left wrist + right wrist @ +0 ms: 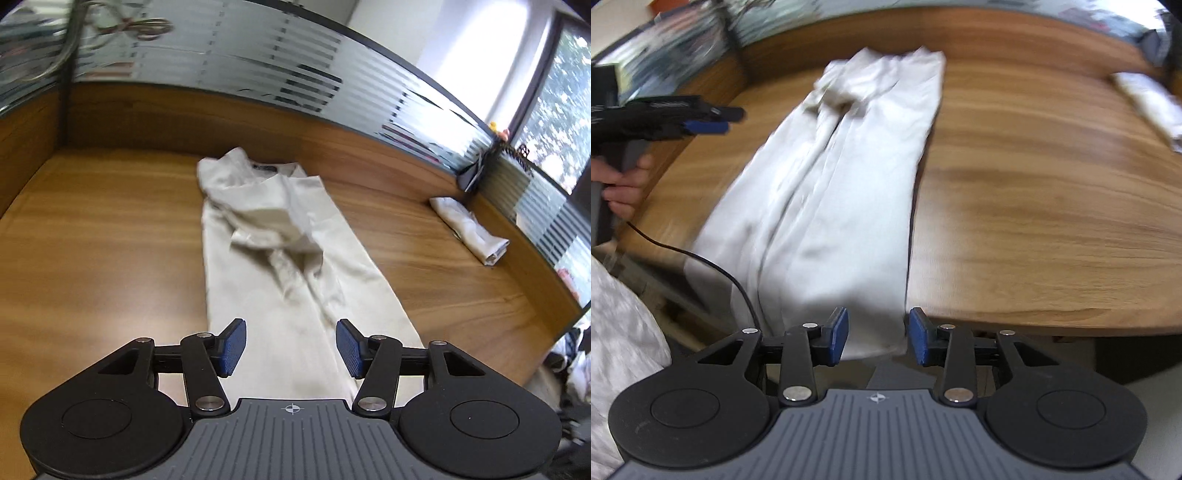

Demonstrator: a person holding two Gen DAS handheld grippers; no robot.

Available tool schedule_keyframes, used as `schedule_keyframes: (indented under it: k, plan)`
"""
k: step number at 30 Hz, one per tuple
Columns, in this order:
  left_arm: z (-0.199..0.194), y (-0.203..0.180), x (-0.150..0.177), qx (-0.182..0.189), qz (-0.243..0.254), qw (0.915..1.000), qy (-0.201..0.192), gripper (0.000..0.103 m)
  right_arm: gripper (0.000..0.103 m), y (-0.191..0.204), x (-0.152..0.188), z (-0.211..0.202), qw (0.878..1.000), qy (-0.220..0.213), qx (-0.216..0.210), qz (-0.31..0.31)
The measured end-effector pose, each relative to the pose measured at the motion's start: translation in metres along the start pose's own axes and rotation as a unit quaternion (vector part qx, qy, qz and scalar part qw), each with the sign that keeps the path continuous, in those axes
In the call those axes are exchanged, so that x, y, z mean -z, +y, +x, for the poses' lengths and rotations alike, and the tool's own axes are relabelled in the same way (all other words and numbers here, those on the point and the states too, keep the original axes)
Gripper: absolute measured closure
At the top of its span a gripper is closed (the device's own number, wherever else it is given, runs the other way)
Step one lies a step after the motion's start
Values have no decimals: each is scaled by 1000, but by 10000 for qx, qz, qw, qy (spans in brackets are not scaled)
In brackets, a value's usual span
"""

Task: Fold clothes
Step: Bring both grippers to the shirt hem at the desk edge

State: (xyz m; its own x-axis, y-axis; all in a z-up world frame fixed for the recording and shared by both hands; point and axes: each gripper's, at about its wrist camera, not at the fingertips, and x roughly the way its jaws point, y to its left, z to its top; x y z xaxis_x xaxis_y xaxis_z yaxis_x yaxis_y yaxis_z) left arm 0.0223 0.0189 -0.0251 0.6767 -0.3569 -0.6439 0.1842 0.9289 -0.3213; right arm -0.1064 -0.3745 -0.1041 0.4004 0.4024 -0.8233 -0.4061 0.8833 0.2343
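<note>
A cream garment [280, 258] lies lengthwise on the wooden table [110, 240], folded into a long narrow strip, with a bunched sleeve lying on its middle. My left gripper [291, 347] is open and empty, just above the garment's near end. In the right wrist view the same garment [831, 192] runs away from me and its near end hangs over the table edge. My right gripper [879, 339] is open and empty, at that hanging end. The left gripper [705, 120] shows at the left of the right wrist view, held in a hand.
A folded white cloth [469, 229] lies at the table's right, by the wooden partition [258, 122] with frosted glass above; it also shows in the right wrist view [1148, 103]. A black cable [713, 266] crosses the garment's near left corner. A window stands at the far right.
</note>
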Motion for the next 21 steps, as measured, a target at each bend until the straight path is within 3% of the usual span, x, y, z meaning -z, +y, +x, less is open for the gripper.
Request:
schedule_keyframes:
  k: [4, 6, 9, 14, 21]
  plan:
    - [-43, -5, 38, -448, -119, 9988, 129, 46, 57, -19, 8, 18, 9975, 234, -491, -459]
    - [-57, -11, 60, -708, 123, 9971, 250, 46, 48, -23, 12, 29, 9955, 394, -633, -577]
    - [-71, -19, 95, -936, 526, 9930, 486, 46, 44, -24, 16, 41, 9919, 512, -834, -814]
    - [-46, -10, 138, -892, 883, 9870, 1005, 45, 31, -18, 24, 53, 9912, 277, -896, -932]
    - [-4, 5, 158, -387, 1198, 9847, 1207, 45, 30, -15, 24, 74, 9955, -7, -807, -492]
